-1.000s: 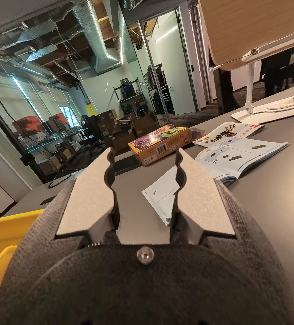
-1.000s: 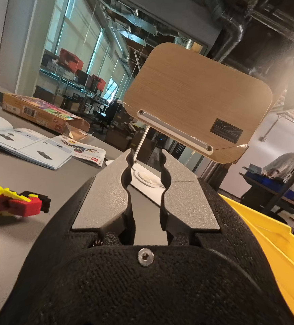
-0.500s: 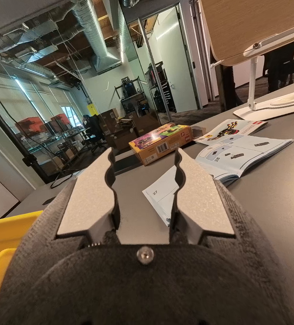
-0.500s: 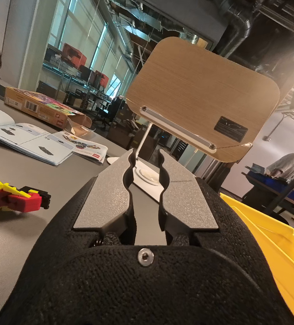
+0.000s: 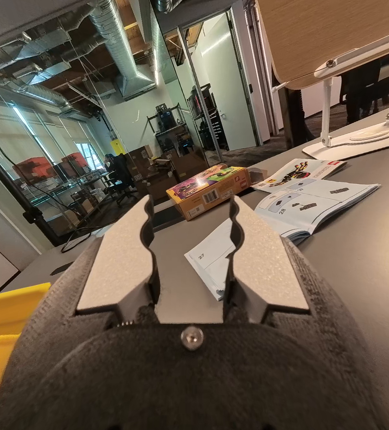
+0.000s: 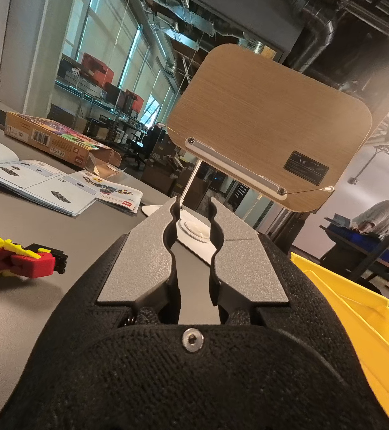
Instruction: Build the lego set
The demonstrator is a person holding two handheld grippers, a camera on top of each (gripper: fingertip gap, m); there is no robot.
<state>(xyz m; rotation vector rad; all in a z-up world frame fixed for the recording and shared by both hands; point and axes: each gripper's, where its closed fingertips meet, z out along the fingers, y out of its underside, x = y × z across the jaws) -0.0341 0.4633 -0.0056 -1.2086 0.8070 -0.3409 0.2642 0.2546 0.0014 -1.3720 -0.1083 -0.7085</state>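
Grey textured fingers, left gripper (image 5: pixel 191 209): spread wide, nothing between them, held low over the table (image 5: pixel 351 290).
Grey fingers, right gripper (image 6: pixel 193 204): parted by a narrower gap, likewise empty, held low over the same table.
Yellow bin (image 5: pixel 5 309): near left of the left gripper. A second yellow bin wall (image 6: pixel 342 309) stands near right of the right gripper; contents hidden in both views.
Red, yellow and black lego model (image 6: pixel 19 258): partly built, lying on the table to the near left of the right gripper, apart from it, untouched. Its left end is cut off by the picture edge.
Instruction booklet (image 5: pixel 305 207): pale blue pages, open flat, mid table, beyond the left gripper.
Second booklet (image 5: pixel 300 172): closed, cover up, just beyond the open one.
Cardboard set box (image 5: pixel 209 188): far side, one end flap open.
Wooden book stand (image 6: pixel 268 125) on a white base: far right, holding nothing.
Progress, judged: a body section is assembled; the open booklet suggests steps remain. No loose bricks are in sight, so the next pieces probably wait in the bins.
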